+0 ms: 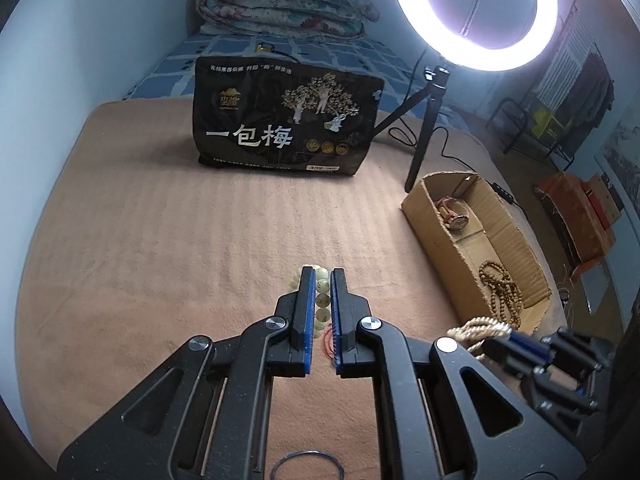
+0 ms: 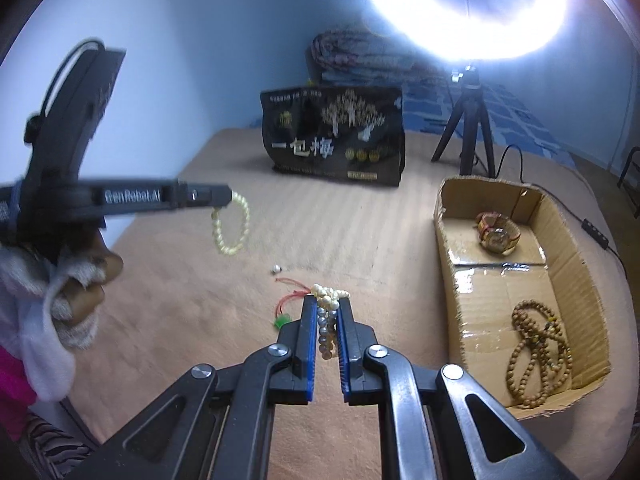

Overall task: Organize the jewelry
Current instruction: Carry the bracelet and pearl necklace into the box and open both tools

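Left gripper (image 1: 322, 276), nearest the lens, fingers narrowed and clamped on a pale bead bracelet (image 1: 322, 300) that, in the right wrist view, hangs from its tip above the blanket (image 1: 160, 240). Right gripper (image 2: 325, 303), fingers likewise narrow, pinching a pearl strand (image 2: 326, 328) whose cream beads bunch at the tips. Right of both grippers: cardboard box (image 2: 448, 248) holding a wooden bead necklace (image 2: 536, 356) near and a watch (image 2: 498, 234) farther in. Ahead: black bag (image 1: 286, 116) and ring light (image 1: 474, 16). Just left of the right gripper's tips: red cord (image 2: 290, 294) with green charm (image 2: 282, 321); beyond it, a small bead (image 2: 276, 269).
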`<action>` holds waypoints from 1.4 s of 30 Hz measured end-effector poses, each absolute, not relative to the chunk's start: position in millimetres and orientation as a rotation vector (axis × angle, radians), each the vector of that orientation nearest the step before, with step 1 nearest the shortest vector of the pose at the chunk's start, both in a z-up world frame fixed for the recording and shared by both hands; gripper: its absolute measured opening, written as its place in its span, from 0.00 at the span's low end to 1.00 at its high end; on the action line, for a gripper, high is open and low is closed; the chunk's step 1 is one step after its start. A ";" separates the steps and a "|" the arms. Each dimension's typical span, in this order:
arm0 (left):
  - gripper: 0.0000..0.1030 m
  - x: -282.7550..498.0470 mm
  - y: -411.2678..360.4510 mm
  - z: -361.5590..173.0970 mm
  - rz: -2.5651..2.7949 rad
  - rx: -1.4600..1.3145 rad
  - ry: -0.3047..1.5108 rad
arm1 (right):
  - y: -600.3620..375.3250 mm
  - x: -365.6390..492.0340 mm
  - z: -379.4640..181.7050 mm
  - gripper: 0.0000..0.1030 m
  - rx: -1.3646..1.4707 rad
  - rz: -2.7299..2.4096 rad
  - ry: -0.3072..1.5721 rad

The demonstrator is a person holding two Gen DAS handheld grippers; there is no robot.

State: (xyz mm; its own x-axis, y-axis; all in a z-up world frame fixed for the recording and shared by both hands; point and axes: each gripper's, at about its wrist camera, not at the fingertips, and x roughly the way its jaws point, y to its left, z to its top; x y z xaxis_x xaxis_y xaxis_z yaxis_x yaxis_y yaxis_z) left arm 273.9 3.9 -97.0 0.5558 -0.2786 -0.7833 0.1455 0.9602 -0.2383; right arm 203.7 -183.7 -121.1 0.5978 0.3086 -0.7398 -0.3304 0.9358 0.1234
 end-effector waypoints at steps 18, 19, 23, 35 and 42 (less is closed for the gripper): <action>0.05 263.5 -82.6 -70.8 -0.416 -0.158 0.909 | -273.6 216.4 -68.8 0.06 0.044 0.244 0.750; 0.05 264.1 -88.7 -70.3 -0.425 -0.160 0.909 | -278.7 217.5 -68.6 0.06 0.050 0.238 0.749; 0.05 266.1 -113.4 -68.7 -0.465 -0.168 0.911 | -304.7 226.2 -66.9 0.06 0.081 0.201 0.749; 0.05 275.1 -180.8 -88.4 -0.541 -0.172 0.958 | -353.5 252.0 -89.7 0.06 0.143 0.117 0.794; 0.05 279.3 -207.2 -105.5 -0.550 -0.150 0.994 | -366.1 263.2 -100.7 0.06 0.168 0.105 0.815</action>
State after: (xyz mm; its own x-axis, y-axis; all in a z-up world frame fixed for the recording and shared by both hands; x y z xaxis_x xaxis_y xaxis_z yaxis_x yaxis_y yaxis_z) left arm 279.3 -207.2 -105.5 0.4224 -0.5039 -0.7535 0.3700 0.8547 -0.3641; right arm 263.2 -366.1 -100.7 0.6816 0.1576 -0.7146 -0.0284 0.9815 0.1894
